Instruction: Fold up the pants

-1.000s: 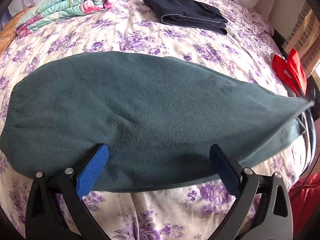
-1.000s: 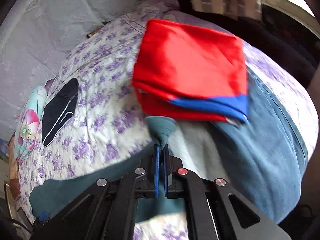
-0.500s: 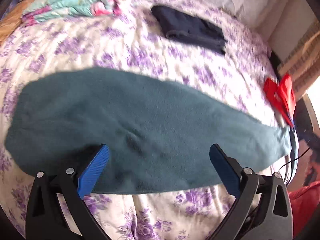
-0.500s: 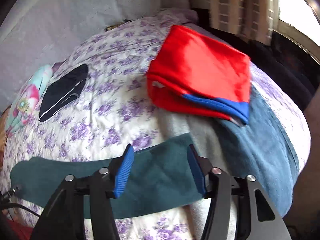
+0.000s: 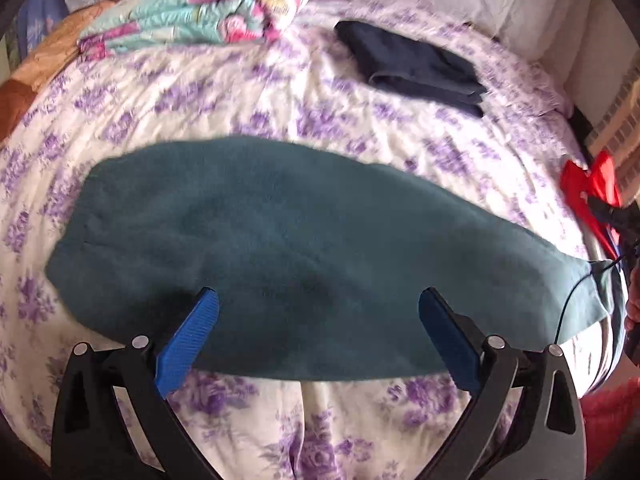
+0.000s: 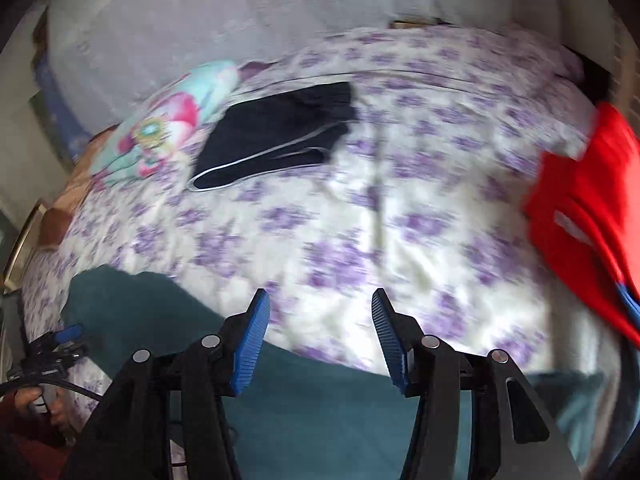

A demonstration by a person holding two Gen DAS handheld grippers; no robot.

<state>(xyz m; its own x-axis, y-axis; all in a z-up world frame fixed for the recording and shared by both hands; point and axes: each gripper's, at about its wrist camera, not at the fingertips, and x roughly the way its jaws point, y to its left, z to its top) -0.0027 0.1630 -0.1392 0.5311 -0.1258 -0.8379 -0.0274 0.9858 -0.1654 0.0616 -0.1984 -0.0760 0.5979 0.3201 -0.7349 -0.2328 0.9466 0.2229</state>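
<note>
Dark teal pants (image 5: 300,248) lie flat in a long strip across the flowered bed sheet (image 5: 240,92), folded lengthwise. My left gripper (image 5: 318,308) is open wide just over the strip's near edge, nothing pinched between its blue pads. In the right wrist view the pants (image 6: 320,408) run under my right gripper (image 6: 320,308). Its jaws stand apart and are closing, with no cloth between them; they hover over the pants' far edge and the sheet. This view is blurred by motion.
A folded navy garment (image 5: 412,66) lies at the back of the bed beside a rolled floral quilt (image 5: 200,12). A folded red garment (image 6: 580,232) sits at the right edge. A hand (image 6: 40,400) with cables shows at the lower left.
My right gripper let go of the pants' end, opened, and swung left across the bed away from the red garment. The pants' right end now lies flat. The left gripper barely moved.
</note>
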